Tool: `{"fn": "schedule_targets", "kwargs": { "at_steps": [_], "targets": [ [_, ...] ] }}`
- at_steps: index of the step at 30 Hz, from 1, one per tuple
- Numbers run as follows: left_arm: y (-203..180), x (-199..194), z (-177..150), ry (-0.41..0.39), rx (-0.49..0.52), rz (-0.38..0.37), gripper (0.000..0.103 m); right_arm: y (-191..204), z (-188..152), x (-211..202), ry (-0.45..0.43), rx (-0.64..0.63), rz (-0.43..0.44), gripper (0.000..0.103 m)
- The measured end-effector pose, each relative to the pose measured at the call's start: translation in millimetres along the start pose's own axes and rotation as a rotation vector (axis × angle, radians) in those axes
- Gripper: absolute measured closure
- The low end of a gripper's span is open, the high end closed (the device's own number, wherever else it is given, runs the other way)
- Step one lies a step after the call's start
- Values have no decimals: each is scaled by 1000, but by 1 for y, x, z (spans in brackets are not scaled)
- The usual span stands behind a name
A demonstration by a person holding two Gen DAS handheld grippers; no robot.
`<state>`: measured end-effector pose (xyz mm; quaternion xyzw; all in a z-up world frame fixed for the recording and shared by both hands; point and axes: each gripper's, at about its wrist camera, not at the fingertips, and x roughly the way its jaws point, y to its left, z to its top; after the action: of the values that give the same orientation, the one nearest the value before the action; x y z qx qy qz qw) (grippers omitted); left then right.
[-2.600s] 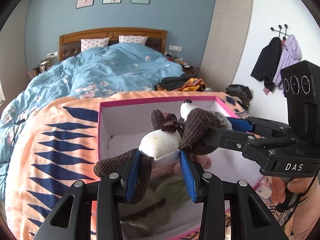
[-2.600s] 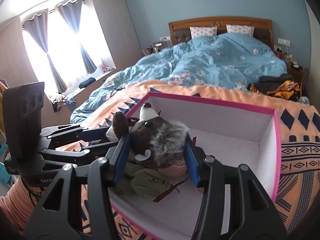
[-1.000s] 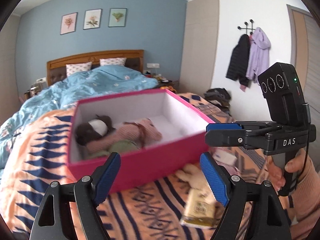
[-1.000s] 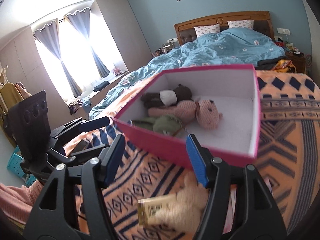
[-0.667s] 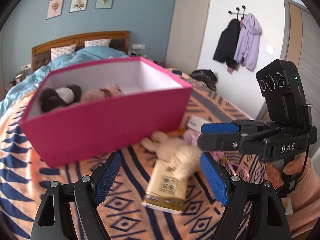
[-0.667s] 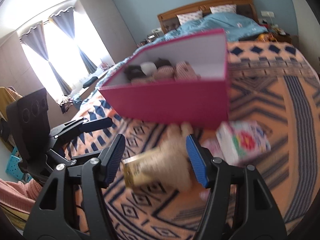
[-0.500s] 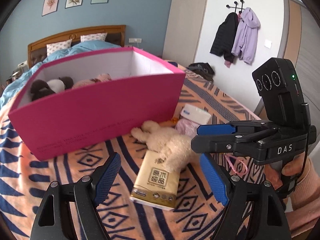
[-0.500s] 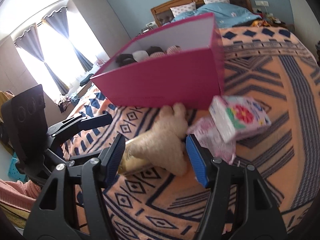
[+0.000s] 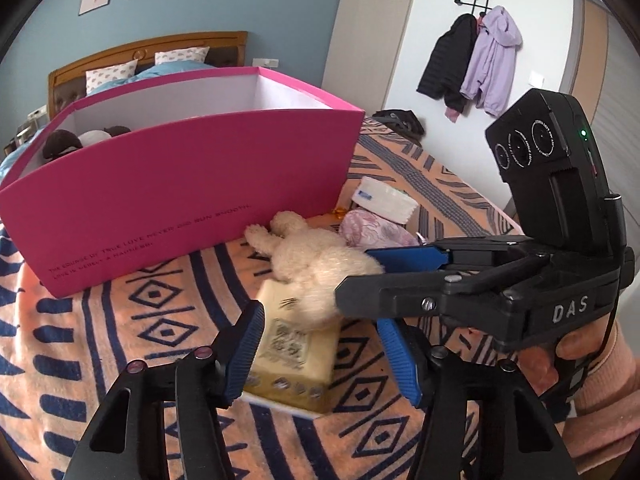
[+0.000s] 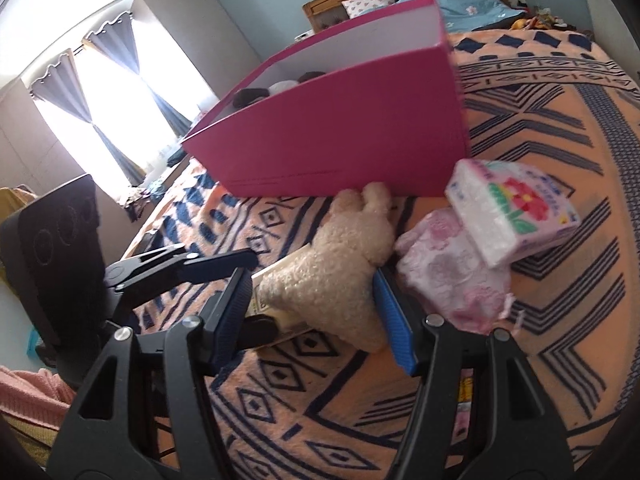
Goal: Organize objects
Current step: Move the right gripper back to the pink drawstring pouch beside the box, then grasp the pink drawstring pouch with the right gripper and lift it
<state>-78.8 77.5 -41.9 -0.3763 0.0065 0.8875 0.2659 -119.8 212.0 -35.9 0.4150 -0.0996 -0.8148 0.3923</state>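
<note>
A pink box (image 9: 180, 184) stands on the patterned blanket (image 9: 120, 340) of the bed, and dark and white soft toys (image 9: 80, 140) already lie inside it, so it reads as the place where loose things are being gathered. Just in front of its near wall the remaining things lie in a cluster: a cream plush toy (image 9: 316, 264) sprawled partly over a yellow tissue pack (image 9: 292, 356), a pink floral pouch (image 10: 452, 276) touching the toy's side, and a white tissue pack with a red flower (image 10: 508, 208) leaning on that pouch. In my judgement the 2 grippers come down together because the toy lies on top of the pack, so each can take 1 thing.

The left gripper (image 9: 320, 354) straddles the yellow tissue pack; its jaws have just been closing and stand about half apart, the left pad close against the pack's edge, the right pad clear of it, so nothing is gripped yet. The right gripper (image 10: 312, 308) is about half open around the plush toy's body, the right pad touching the fur, the left pad beside it; whether it presses firmly enough to hold I cannot tell.
</note>
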Motion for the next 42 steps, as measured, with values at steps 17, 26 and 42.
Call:
{"fn": "schedule_targets", "kwargs": {
  "at_steps": [17, 26, 42],
  "targets": [
    [-4, -7, 3, -13, 15, 4, 43, -13, -11, -52, -111, 6, -169, 38],
    [-12, -6, 7, -13, 39, 18, 43, -42, -16, -37, -32, 17, -313, 38],
    [-22, -10, 7, -30, 86, 24, 43, -30, -17, -52, -59, 46, -140, 65]
  ]
}}
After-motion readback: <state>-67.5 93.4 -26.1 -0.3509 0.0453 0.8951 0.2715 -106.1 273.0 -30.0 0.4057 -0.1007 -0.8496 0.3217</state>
